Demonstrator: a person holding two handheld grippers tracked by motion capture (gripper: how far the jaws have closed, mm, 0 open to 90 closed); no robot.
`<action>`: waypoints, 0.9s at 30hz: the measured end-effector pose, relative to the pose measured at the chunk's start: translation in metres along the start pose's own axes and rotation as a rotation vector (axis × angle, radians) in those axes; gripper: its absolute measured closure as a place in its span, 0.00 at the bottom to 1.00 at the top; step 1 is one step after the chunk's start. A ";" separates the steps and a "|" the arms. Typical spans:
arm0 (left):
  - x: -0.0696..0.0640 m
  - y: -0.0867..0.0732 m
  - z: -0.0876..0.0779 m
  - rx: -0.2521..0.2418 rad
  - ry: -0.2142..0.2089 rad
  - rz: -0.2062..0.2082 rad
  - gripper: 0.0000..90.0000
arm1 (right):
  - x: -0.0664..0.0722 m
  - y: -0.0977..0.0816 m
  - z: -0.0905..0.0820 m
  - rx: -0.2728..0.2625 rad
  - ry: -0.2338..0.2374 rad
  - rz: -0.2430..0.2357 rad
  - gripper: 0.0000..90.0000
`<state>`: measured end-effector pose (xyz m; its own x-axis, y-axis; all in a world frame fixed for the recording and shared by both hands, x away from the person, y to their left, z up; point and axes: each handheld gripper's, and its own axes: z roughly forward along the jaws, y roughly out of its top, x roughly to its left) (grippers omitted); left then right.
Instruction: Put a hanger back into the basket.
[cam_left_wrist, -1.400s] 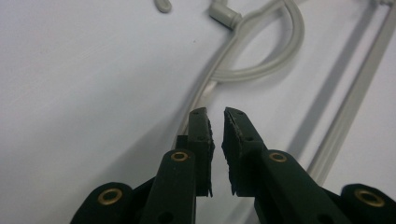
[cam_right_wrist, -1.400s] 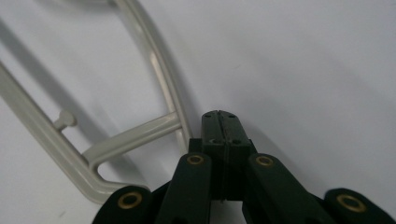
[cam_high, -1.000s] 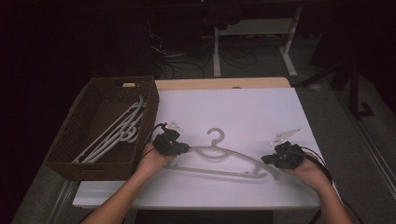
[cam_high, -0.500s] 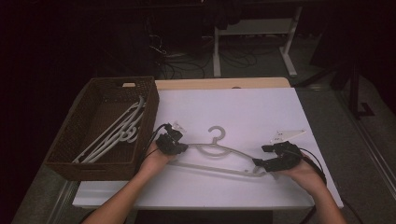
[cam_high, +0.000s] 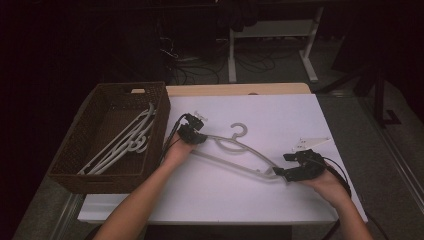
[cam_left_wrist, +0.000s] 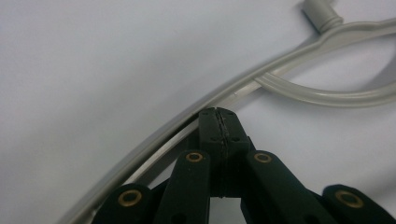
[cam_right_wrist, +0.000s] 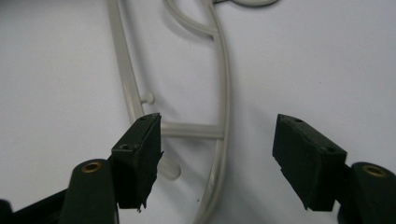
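A pale grey plastic hanger (cam_high: 250, 151) lies slanted across the white table (cam_high: 280, 115), hook (cam_high: 240, 131) pointing to the far side. My left gripper (cam_high: 199, 137) is shut on the hanger's left arm (cam_left_wrist: 289, 70), and its jaws (cam_left_wrist: 218, 116) are pressed together at the arm's edge. My right gripper (cam_high: 281, 164) is at the hanger's right end. Its jaws have just been opening and stand wide apart (cam_right_wrist: 217, 125). The hanger's end and crossbar (cam_right_wrist: 191, 129) lie between them, untouched.
A brown wicker basket (cam_high: 75, 145) stands at the table's left, holding several white hangers (cam_high: 125, 140). A small white triangular piece (cam_high: 312, 142) lies near the right gripper. A wooden strip (cam_high: 240, 89) runs along the table's far edge. Cables and a stand are on the dark floor beyond.
The right gripper's jaws opened and let go of the hanger's right end. The left hand moved away from the person with the hanger's left end, swinging the hanger to a slant.
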<state>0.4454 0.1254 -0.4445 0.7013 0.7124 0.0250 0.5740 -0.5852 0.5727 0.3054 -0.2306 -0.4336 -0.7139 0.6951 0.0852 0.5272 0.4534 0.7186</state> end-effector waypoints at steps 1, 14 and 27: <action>0.001 0.003 0.003 -0.002 0.005 -0.004 1.00 | -0.001 0.000 0.000 0.002 -0.002 0.004 0.37; -0.019 -0.015 -0.044 -0.127 -0.148 -0.046 0.65 | -0.017 0.001 0.007 0.039 -0.062 0.038 0.90; -0.035 -0.041 -0.060 -0.106 -0.203 -0.022 0.50 | -0.013 0.001 0.027 0.141 -0.015 -0.033 0.99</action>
<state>0.3720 0.1479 -0.4197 0.7657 0.6260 -0.1475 0.5502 -0.5189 0.6542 0.3275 -0.2244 -0.4527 -0.7256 0.6861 0.0516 0.5634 0.5494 0.6170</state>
